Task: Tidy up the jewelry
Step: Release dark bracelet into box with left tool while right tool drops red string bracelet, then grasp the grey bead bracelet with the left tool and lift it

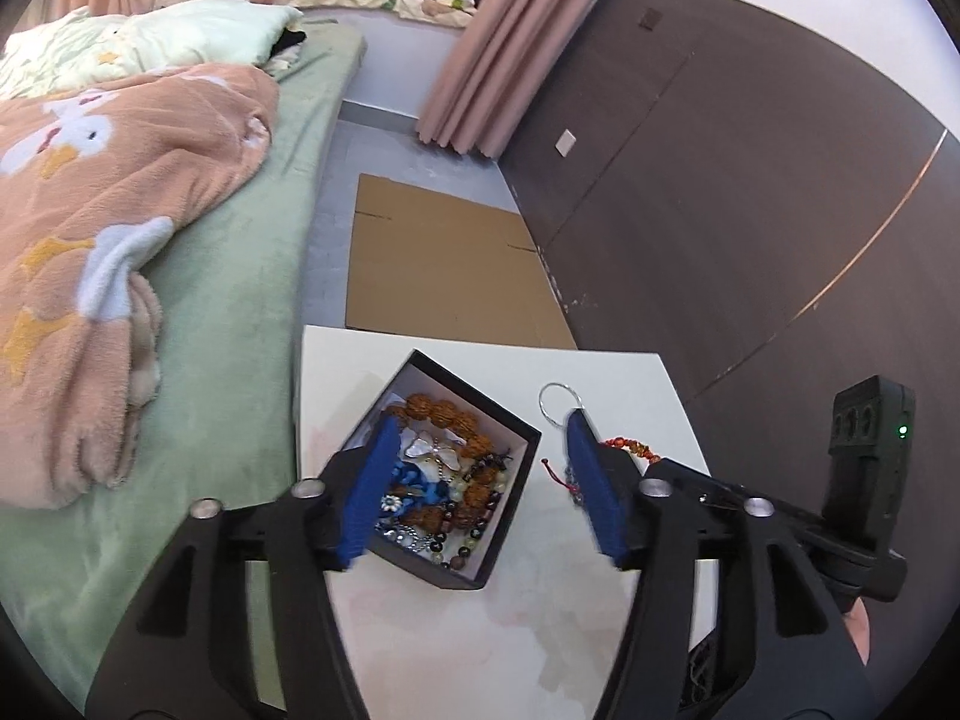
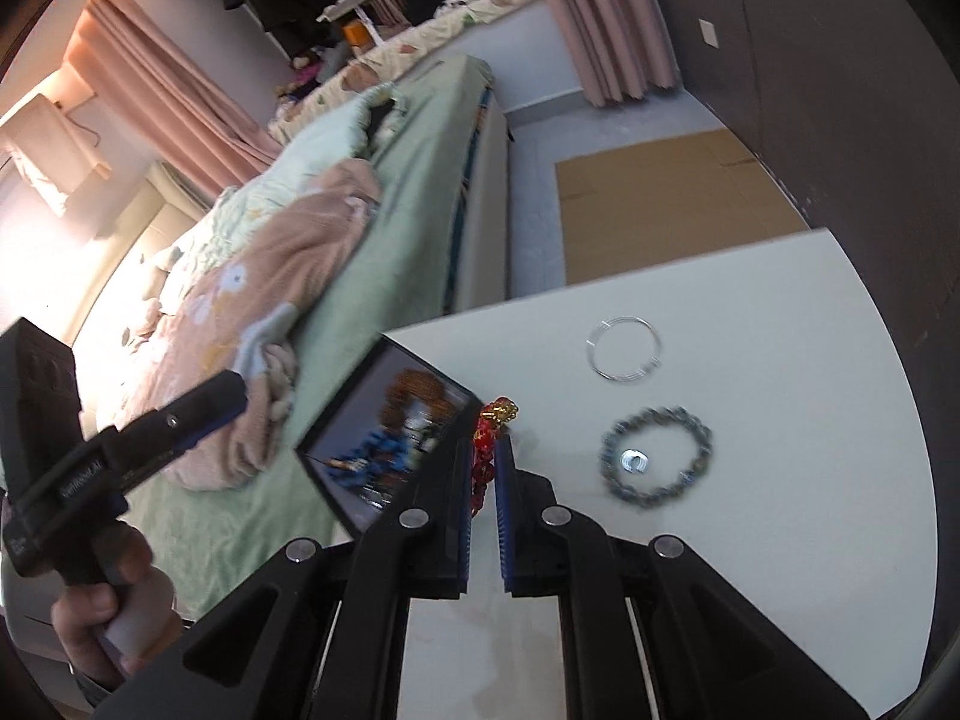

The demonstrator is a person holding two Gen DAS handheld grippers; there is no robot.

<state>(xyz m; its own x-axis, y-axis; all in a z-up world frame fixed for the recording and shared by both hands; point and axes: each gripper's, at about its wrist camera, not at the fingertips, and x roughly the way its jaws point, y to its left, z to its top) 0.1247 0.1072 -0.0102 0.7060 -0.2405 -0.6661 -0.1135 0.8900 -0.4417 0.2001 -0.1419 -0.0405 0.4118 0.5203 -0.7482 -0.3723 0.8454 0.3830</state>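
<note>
A black jewelry box (image 1: 447, 471) with a white inside stands on the white table (image 1: 540, 618), full of bead bracelets and brooches. My left gripper (image 1: 480, 462) is open and empty, one finger over the box, the other to its right. My right gripper (image 2: 487, 450) is shut on a red bead bracelet (image 2: 489, 438) with a gold charm, held beside the box's right edge (image 2: 384, 438). The bracelet also shows in the left wrist view (image 1: 630, 447). A grey bead bracelet (image 2: 657, 459), a small silver ring (image 2: 635, 461) inside it and a silver bangle (image 2: 624, 349) lie on the table.
A bed with a green sheet (image 1: 228, 360) and a pink blanket (image 1: 102, 240) runs along the table's left side. Flat cardboard (image 1: 444, 264) lies on the floor beyond the table. A dark wall (image 1: 750, 210) is at the right.
</note>
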